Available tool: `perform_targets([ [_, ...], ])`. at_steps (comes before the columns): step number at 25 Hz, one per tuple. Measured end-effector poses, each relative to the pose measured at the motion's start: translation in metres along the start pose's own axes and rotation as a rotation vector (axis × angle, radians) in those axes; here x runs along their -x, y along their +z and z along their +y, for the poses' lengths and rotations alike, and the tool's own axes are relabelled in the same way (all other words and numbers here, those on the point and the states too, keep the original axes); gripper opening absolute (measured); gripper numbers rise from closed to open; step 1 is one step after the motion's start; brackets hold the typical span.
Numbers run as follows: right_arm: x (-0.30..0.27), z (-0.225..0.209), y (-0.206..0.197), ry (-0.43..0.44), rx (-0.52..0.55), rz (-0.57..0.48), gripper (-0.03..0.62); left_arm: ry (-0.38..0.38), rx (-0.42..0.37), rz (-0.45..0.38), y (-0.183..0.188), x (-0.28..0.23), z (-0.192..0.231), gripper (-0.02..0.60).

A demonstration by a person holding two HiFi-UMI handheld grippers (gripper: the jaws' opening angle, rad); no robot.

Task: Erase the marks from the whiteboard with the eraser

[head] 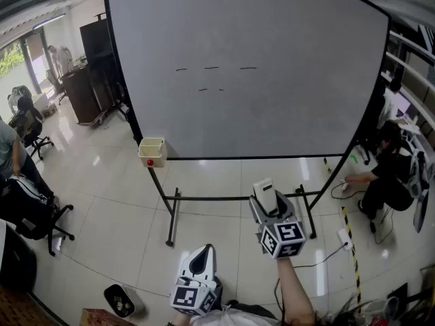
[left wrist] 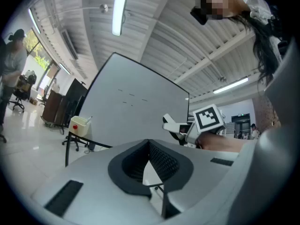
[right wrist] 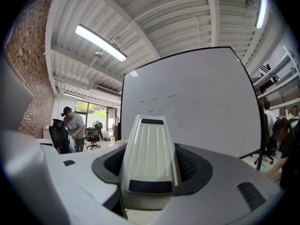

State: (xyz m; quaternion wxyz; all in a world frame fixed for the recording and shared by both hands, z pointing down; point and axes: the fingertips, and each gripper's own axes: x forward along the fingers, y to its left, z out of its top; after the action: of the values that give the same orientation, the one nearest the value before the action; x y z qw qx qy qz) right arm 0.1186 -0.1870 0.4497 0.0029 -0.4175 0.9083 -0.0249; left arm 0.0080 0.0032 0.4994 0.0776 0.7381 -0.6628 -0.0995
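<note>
- While it is clamped between the jaws of the right tongs (right wrist: 150, 170), the eraser (right wrist: 149, 149) lies with its long axis along those jaws. Its narrow ribbed end is aimed toward the whiteboard (head: 285, 94).
- Seen from the head view, the marks (head: 212, 73) are short dark dashes in two rows on the upper middle of the board, above and to the left of the eraser. Eraser and board stand well apart, with no contact.
- By judgement, the coming move is a reach forward, upward and slightly leftward. The right tongs are the nearer pair and the only loaded one.
- Held low beside and behind the right pair, the left tongs (left wrist: 149, 159) have their jaws closed together on nothing.
- At the board's lower left corner sits a cream box (head: 151, 151), likely clear of that path.
</note>
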Motion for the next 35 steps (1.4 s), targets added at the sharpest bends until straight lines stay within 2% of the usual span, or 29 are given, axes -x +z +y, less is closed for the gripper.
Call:
perform_targets([
  [4,-0.084,-0.018,0.051,-0.042,0.046,-0.052,0.275,-0.012,-0.003,0.009,0.003,-0.039,0.030,-0.011],
  [7,-0.153,-0.028,0.079,-0.077,0.099,-0.084,0.275,-0.020,-0.018,-0.001,0.007,-0.078,0.069,-0.011],
  [10,-0.222,-0.041,0.099,-0.126,0.121,-0.097,0.275,-0.036,-0.022,-0.016,0.028,-0.126,0.117,-0.011],
  [14,-0.297,-0.064,0.120,-0.226,0.099,-0.109,0.275,-0.067,-0.021,-0.058,0.071,-0.181,0.179,-0.011],
  [18,-0.338,-0.085,0.126,-0.331,0.082,-0.089,0.275,-0.052,0.000,-0.062,0.087,-0.214,0.228,-0.011],
  [22,-0.350,-0.092,0.113,-0.426,0.115,-0.038,0.275,-0.065,0.020,-0.037,0.086,-0.233,0.249,-0.009],
  [25,-0.366,-0.071,0.101,-0.402,0.147,0.010,0.275,-0.049,0.056,-0.032,0.082,-0.247,0.261,-0.011],
  [30,-0.401,0.005,0.081,-0.270,0.259,0.092,0.275,-0.048,0.077,-0.037,0.078,-0.261,0.267,-0.011],
  [33,-0.401,0.011,0.077,-0.222,0.257,0.105,0.273,-0.056,0.079,-0.034,0.079,-0.266,0.263,-0.009],
  [35,-0.386,-0.010,0.086,-0.248,0.216,0.078,0.273,-0.059,0.074,-0.035,0.080,-0.269,0.260,-0.009],
])
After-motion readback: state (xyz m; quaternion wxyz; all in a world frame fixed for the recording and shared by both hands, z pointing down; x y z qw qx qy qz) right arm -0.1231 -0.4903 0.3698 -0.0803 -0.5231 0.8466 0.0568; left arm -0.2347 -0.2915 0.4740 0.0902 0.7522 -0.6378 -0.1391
